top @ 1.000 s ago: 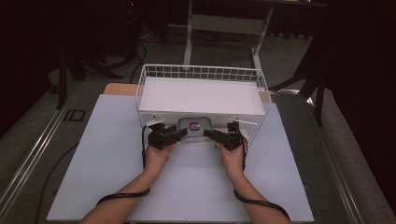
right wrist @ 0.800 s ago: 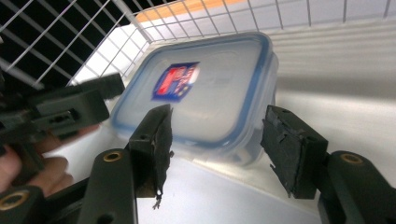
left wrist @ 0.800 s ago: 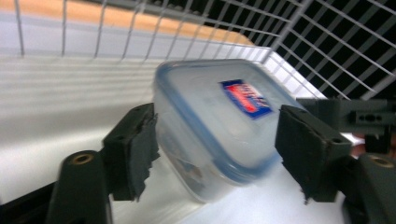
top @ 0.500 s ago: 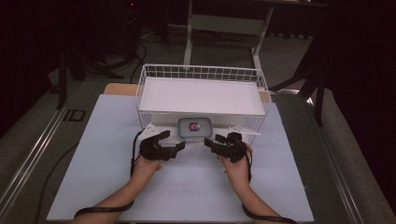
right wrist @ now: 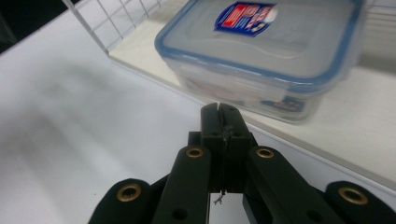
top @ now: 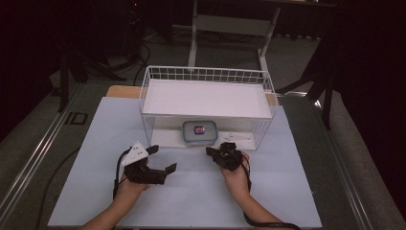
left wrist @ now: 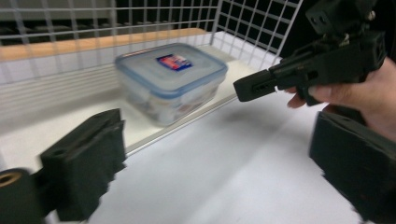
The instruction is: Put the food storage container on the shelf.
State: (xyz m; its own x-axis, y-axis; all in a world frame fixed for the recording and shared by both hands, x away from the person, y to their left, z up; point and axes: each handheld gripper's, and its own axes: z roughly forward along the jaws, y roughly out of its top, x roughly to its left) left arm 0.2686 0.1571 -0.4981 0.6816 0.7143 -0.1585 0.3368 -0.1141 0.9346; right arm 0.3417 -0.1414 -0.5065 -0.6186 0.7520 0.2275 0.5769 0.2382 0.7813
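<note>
A clear plastic box with a blue-rimmed lid and a red-and-blue label (top: 199, 132) sits on the white lower board of a wire basket (top: 206, 74), near its front edge. My left gripper (top: 162, 158) hovers over the white mat, left of and nearer than the box, jaws wide open and empty. In the left gripper view the box (left wrist: 170, 79) lies ahead between those jaws (left wrist: 219, 172). My right gripper (top: 209, 151) is shut on nothing, just in front of the box. Its closed tips (right wrist: 219, 112) point at the box (right wrist: 275, 51), a short gap away.
A white panel (top: 206, 98) covers the basket's upper level above the box. Wire mesh walls (left wrist: 243, 18) rise behind and beside the box. The white mat (top: 201, 191) spreads across the table to its edges. A metal stand (top: 230, 24) is behind the table.
Both grippers have drawn back from the sides of the box toward the person. The left one moved farther, down and to the left. The box stayed in place.
</note>
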